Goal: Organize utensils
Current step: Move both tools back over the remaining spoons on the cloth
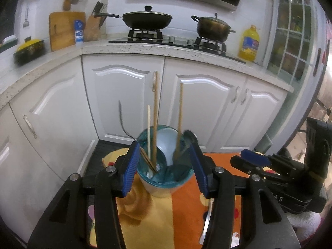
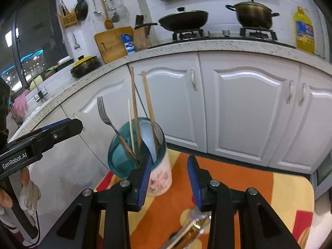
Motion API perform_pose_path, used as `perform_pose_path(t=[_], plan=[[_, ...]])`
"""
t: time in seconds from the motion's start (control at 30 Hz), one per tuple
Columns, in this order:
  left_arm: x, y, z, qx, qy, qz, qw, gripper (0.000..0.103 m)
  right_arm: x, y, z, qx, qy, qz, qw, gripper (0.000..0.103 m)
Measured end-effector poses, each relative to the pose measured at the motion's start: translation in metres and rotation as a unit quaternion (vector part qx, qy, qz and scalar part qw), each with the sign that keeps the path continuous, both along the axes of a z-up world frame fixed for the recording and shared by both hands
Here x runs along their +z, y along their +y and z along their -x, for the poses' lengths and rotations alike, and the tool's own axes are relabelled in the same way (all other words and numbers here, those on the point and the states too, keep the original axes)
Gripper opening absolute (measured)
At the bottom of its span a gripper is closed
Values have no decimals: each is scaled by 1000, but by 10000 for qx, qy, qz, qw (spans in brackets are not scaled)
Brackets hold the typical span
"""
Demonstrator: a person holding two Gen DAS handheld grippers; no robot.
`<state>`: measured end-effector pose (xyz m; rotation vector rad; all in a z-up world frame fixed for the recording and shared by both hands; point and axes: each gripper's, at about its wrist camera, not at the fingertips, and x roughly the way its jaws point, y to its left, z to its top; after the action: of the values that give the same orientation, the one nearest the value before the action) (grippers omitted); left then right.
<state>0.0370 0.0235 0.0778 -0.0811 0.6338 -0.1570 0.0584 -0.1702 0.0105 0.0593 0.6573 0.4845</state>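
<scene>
Kitchen's cramped; left gripper (image 1: 164,161) straddles the cup (image 1: 164,178) wide open, holding nothing, right gripper (image 2: 169,172) open, empty at 3 o'clock. Bumping those chopsticks (image 1: 155,120) could tip it.

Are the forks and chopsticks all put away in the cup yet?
Mostly. The cup already holds a fork, wooden chopsticks and a white spoon. Nothing is in hand: the left tongs sit open on either side of the cup, and the right tongs are open and empty. Still left: some metal utensils lying on the orange cloth below the right tongs.
</scene>
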Motion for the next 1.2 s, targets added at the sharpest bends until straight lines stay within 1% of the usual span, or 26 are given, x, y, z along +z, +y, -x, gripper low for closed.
perform_pose_path(t=[0.3,0.37,0.4,0.63,0.8,0.93,1.1,1.2], plan=[[-6,-34,16,-279,38,-100,9996,49,-5,-32,25,-431,147,-28,9990,36],[-8,-40,17,-334,54,-106,9994,49,-5,-37,28,-510,149,-9,9986,40],[-9,-43,18,-353,60,-112,9993,49,-5,-39,30,-539,155,-9,9984,41],[-19,-58,21,-495,213,-103,9985,49,-9,-51,39,-650,187,63,9977,41],[-30,-60,22,-623,341,14,9975,49,-17,-57,39,-686,304,55,9972,42],[-42,-57,21,-770,519,197,9955,49,-33,-63,38,-717,473,83,9963,42],[-69,-60,19,-1010,858,341,9906,49,-65,-69,28,-621,885,12,9941,41],[-88,-67,18,-1144,1110,325,9867,49,-86,-66,19,-489,1131,37,9924,37]])
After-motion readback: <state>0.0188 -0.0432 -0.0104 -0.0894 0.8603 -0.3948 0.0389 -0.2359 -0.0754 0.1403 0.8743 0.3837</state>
